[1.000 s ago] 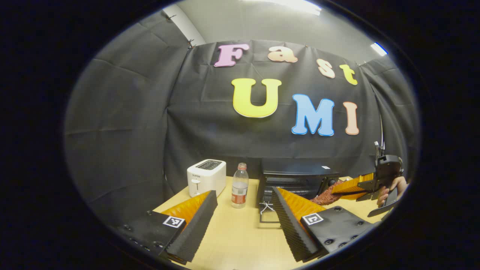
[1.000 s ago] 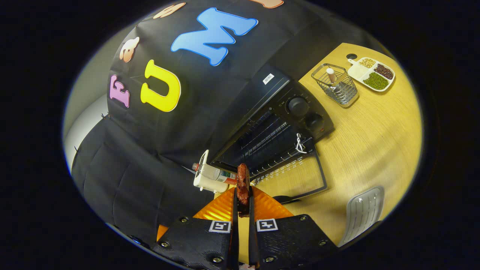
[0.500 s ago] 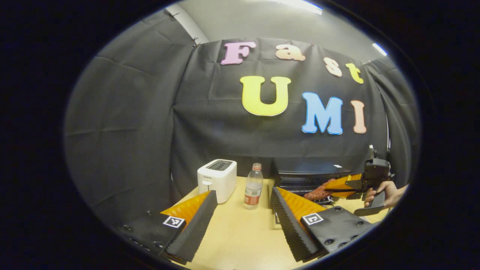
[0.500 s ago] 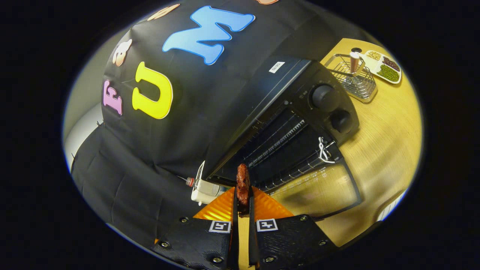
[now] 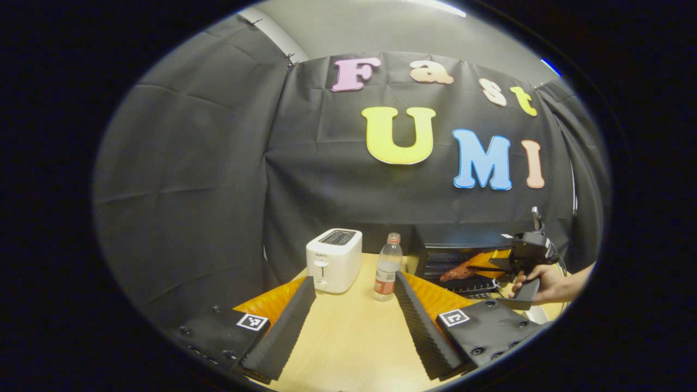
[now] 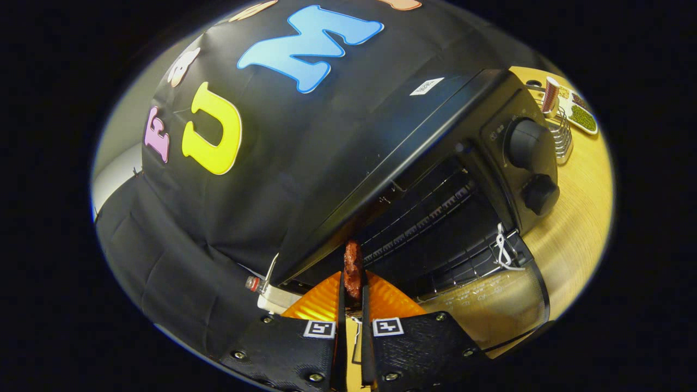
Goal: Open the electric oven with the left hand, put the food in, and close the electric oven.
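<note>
The black electric oven (image 6: pixel 435 125) fills the right gripper view, with its glass door (image 6: pixel 490 307) folded down flat and the wire rack (image 6: pixel 435 228) showing inside. My right gripper (image 6: pixel 352 284) is shut on a reddish-brown piece of food (image 6: pixel 353 258), whose tip is at the oven's mouth. In the left gripper view, a hand holds the right gripper (image 5: pixel 482 265) level in front of the oven (image 5: pixel 463 253), with the food (image 5: pixel 460 269) pointing into the opening. My left gripper (image 5: pixel 354 279) hangs open over the table, left of the oven, with nothing between its fingers.
A white toaster (image 5: pixel 333 260) and a water bottle (image 5: pixel 386 268) stand left of the oven. Two knobs (image 6: pixel 525 144) sit on the oven's right panel. A wire basket (image 6: pixel 560 133) and a tray of beans (image 6: pixel 582 117) are beyond it on the wooden table (image 5: pixel 348 337).
My right gripper has carried the food forward to the oven's opening, and the oven looms larger. The left gripper has drawn back and to the left, staying open.
</note>
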### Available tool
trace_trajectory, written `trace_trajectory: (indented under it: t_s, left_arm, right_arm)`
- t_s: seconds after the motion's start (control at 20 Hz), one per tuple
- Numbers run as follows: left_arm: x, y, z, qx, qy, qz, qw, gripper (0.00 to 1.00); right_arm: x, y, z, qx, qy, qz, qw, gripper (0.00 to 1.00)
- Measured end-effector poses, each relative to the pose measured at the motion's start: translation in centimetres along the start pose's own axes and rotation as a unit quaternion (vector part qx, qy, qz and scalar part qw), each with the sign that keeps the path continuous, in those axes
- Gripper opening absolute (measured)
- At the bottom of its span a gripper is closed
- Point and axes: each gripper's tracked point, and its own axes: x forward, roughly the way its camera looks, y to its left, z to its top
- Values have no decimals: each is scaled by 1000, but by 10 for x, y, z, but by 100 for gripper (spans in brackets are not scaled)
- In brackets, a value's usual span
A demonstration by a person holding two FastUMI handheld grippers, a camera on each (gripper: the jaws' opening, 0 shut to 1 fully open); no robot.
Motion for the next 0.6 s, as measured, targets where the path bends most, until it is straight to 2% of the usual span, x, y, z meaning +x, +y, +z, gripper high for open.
trace_trajectory:
  t_s: [0.3, 0.35, 0.4, 0.45, 0.5, 0.6]
  left_arm:
    - [-12, 0, -4, 9, 6, 12, 1000, 100]
    - [-14, -1, -2, 9, 5, 13, 1000, 100]
    - [-15, -2, -2, 9, 4, 14, 1000, 100]
    - [-17, -3, -3, 9, 5, 15, 1000, 96]
    - [-18, -4, -5, 9, 7, 15, 1000, 92]
    - [-21, -6, -8, 11, 12, 13, 1000, 98]
  right_arm:
    - [12, -10, 4, -1, -14, -6, 1000, 12]
    - [13, -17, 8, -5, -20, -20, 1000, 12]
    - [14, -22, 11, -11, -26, -29, 999, 17]
    - [14, -27, 16, -20, -36, -42, 998, 17]
    - [14, -33, 23, -29, -46, -54, 997, 24]
    - [15, -40, 28, -29, -51, -70, 996, 24]
